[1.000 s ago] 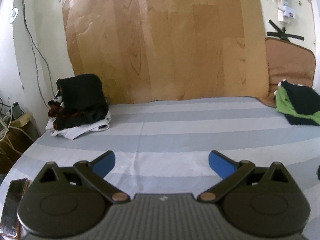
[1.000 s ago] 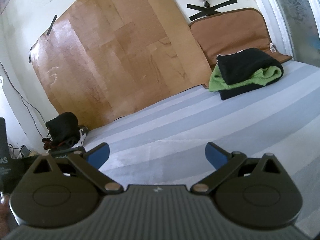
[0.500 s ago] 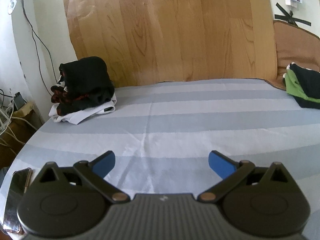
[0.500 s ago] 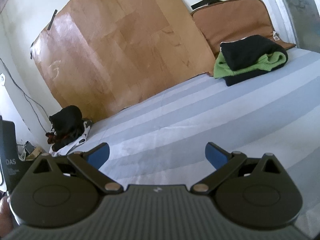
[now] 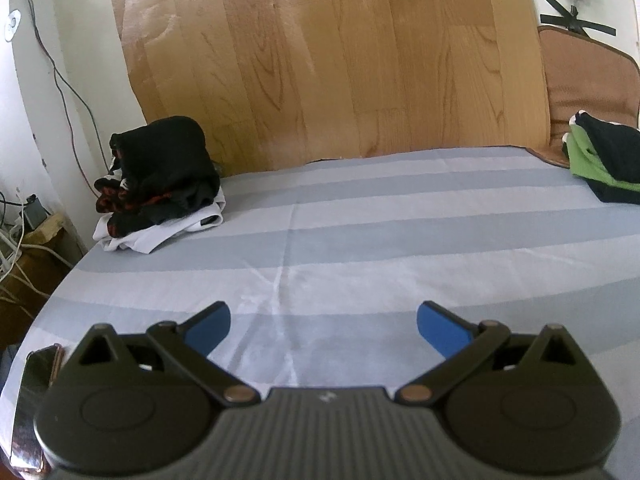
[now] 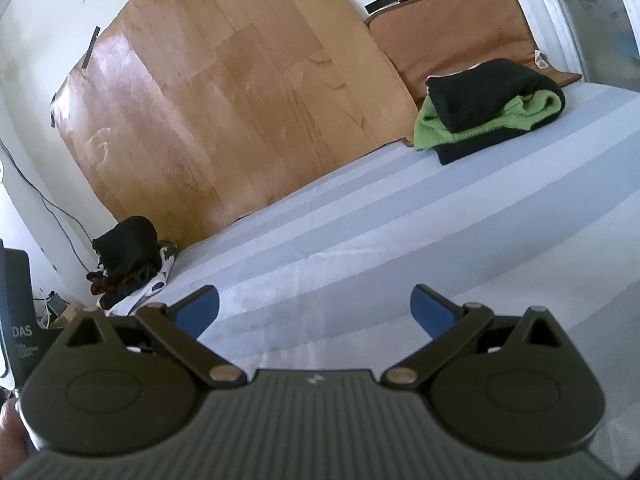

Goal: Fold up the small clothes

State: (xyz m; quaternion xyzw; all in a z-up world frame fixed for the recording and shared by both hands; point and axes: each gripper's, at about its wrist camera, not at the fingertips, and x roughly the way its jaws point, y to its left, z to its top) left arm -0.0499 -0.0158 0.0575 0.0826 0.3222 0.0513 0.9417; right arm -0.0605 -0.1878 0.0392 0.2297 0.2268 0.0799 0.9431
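Observation:
A loose pile of small clothes (image 5: 160, 178), black, red-patterned and white, lies at the far left of the striped bed; it also shows in the right wrist view (image 6: 128, 260). A folded stack of black and green clothes (image 6: 488, 112) sits at the far right, seen at the right edge of the left wrist view (image 5: 604, 164). My left gripper (image 5: 323, 330) is open and empty, low over the sheet. My right gripper (image 6: 315, 312) is open and empty, also over bare sheet, far from both piles.
The bed's grey-and-white striped sheet (image 5: 360, 248) spreads between the piles. A wood-pattern board (image 5: 340, 60) and a brown cushion (image 6: 452, 36) lean on the back wall. A phone (image 5: 34, 392) lies at the near left edge. Cables and a box (image 5: 24, 236) sit left of the bed.
Both wrist views have tilted and shifted: the unfolded pile has moved rightward and nearer in the left view, the folded stack lower in the right view. Both grippers stay open.

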